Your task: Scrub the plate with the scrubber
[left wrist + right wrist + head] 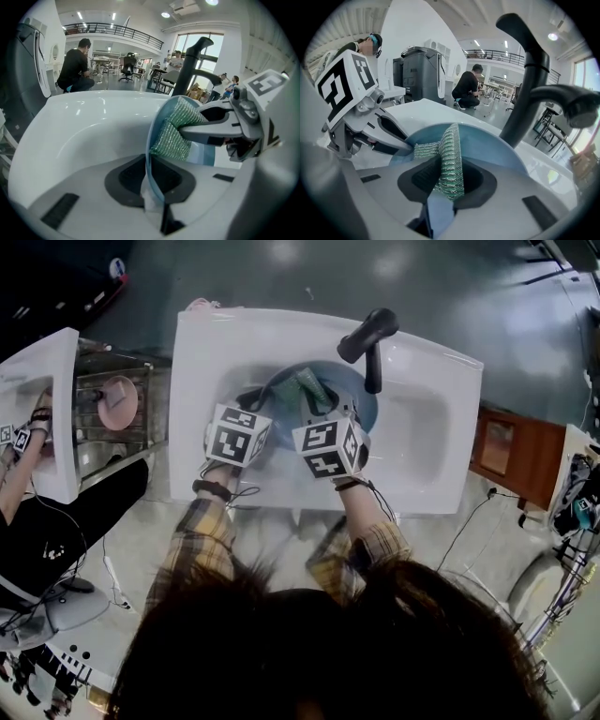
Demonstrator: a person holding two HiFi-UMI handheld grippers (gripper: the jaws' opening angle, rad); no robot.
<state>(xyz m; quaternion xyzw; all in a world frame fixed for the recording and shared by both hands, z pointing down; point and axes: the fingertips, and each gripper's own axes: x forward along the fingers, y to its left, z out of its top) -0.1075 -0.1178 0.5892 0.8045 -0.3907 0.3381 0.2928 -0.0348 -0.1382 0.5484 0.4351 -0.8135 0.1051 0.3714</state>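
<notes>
A blue plate (358,397) stands tilted in the white sink (441,437). In the left gripper view it shows edge-on (151,159), and my left gripper (152,204) is shut on its near rim. A green mesh scrubber (451,154) is clamped in my right gripper (443,190) and lies pressed against the plate's face (492,152). From the left gripper view the scrubber (174,133) sits on the plate's right side, with the right gripper's fingers (211,131) behind it. In the head view the left gripper (255,401) and the right gripper (323,407) meet over the plate, the scrubber (309,387) between them.
A black faucet (370,338) arches over the back of the basin, close above the plate (525,70). A second white sink (52,409) with another person's hand stands at the left, beside a metal basin holding a pink dish (119,401). A wooden cabinet (506,451) is at the right.
</notes>
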